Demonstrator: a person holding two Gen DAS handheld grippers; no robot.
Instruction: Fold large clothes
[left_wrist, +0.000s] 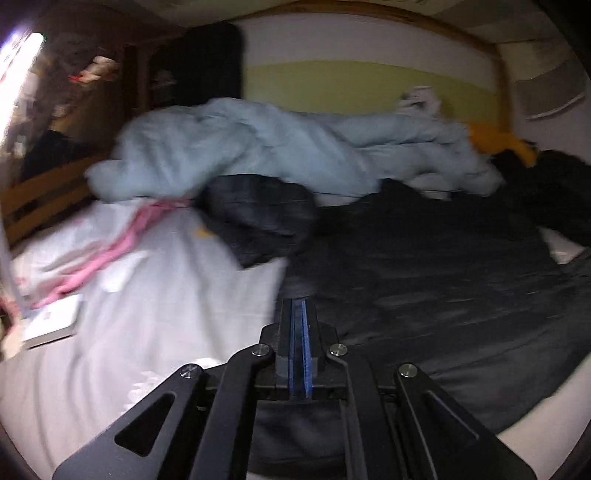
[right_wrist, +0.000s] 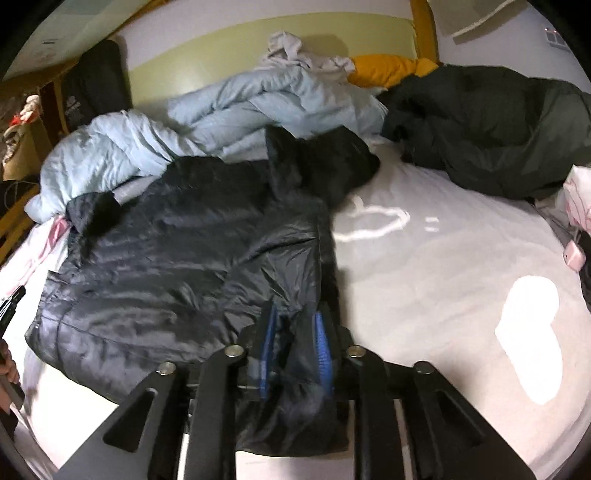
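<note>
A dark navy puffer jacket (right_wrist: 177, 266) lies spread on the white bed sheet (right_wrist: 424, 280), its near hem bunched toward me. My right gripper (right_wrist: 295, 325) is shut on the jacket's near right hem, with fabric between its blue pads. In the left wrist view the same jacket (left_wrist: 424, 280) fills the right half of the bed. My left gripper (left_wrist: 298, 310) is shut, pads pressed together with no cloth visible between them, at the jacket's left edge. The left wrist view is blurred.
A light blue duvet (right_wrist: 207, 114) is heaped at the back of the bed. A dark green coat (right_wrist: 498, 136) lies back right, an orange cloth (right_wrist: 388, 66) behind it. A pink strap (left_wrist: 110, 251) and a white box (left_wrist: 51, 321) lie at left. A wooden bed rail (left_wrist: 33, 199) is at left.
</note>
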